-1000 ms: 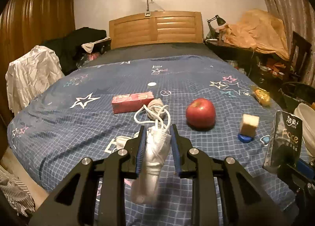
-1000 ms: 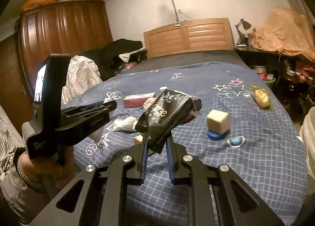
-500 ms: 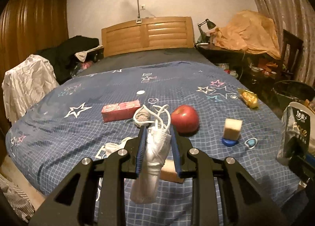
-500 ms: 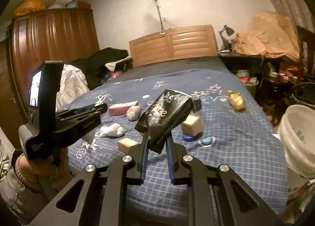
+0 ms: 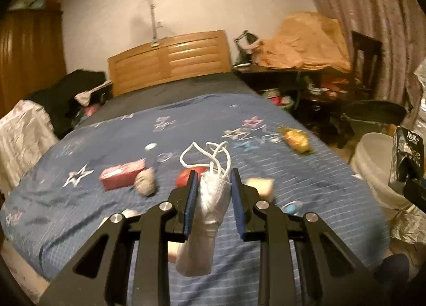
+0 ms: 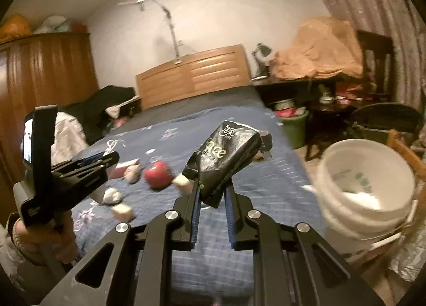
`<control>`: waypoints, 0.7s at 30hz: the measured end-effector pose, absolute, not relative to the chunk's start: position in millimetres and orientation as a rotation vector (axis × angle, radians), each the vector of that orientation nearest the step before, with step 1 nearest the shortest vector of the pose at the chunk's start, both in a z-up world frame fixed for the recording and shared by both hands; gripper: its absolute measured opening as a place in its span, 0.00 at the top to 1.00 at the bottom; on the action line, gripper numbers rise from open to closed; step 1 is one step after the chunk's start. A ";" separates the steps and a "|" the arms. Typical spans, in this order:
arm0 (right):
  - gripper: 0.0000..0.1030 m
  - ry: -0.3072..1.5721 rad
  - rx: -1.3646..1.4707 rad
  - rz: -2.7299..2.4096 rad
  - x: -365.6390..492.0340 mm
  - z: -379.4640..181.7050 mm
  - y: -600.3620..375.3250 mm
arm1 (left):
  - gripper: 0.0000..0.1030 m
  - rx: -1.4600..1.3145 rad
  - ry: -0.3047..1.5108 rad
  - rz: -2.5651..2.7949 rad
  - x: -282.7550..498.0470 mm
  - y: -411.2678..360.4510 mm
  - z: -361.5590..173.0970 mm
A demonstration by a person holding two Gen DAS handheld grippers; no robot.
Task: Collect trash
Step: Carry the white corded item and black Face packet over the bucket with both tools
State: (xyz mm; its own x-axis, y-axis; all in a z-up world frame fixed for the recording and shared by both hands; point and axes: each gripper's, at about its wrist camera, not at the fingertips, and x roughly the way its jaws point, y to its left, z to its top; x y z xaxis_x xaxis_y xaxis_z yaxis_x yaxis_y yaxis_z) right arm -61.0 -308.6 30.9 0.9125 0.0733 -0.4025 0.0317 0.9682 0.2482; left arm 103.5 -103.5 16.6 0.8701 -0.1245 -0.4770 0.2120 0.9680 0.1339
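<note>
Right wrist view: right claw [image 6: 211, 199] pinches a black wrapper [image 6: 226, 159] near the white bucket [image 6: 367, 186] (likely for dumping); left claw [image 5: 214, 186] squeezes a white mask [image 5: 210, 204].

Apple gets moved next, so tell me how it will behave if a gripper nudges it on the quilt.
The apple is round and smooth, so it would probably roll. The soft quilt may slow it. Likely firm, somewhat slippery.

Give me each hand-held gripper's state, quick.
Left hand-held gripper: closed on a white mask with loose strings.
Right hand-held gripper: closed on a black packet.
</note>
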 end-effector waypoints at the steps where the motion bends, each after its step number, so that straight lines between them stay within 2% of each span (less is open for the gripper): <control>1: 0.82 0.417 0.255 0.006 -62.2 31.7 -315.9 | 0.77 0.191 0.480 -0.189 103.8 -111.6 18.4; 10: 0.82 0.383 0.250 -0.177 -73.7 40.8 -417.0 | 0.77 0.224 0.436 -0.335 118.2 -212.8 35.1; 21: 0.82 0.430 0.246 -0.338 -68.2 30.7 -542.0 | 0.77 0.276 0.459 -0.519 139.1 -331.4 25.0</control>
State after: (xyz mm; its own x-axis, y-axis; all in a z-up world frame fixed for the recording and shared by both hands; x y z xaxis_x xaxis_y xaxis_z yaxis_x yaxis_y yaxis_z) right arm -68.2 -542.0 30.7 0.8547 -0.2669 -0.4452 0.3695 0.9152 0.1608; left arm 139.1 -331.4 25.0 0.7711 -0.4115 -0.4858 0.5325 0.8351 0.1379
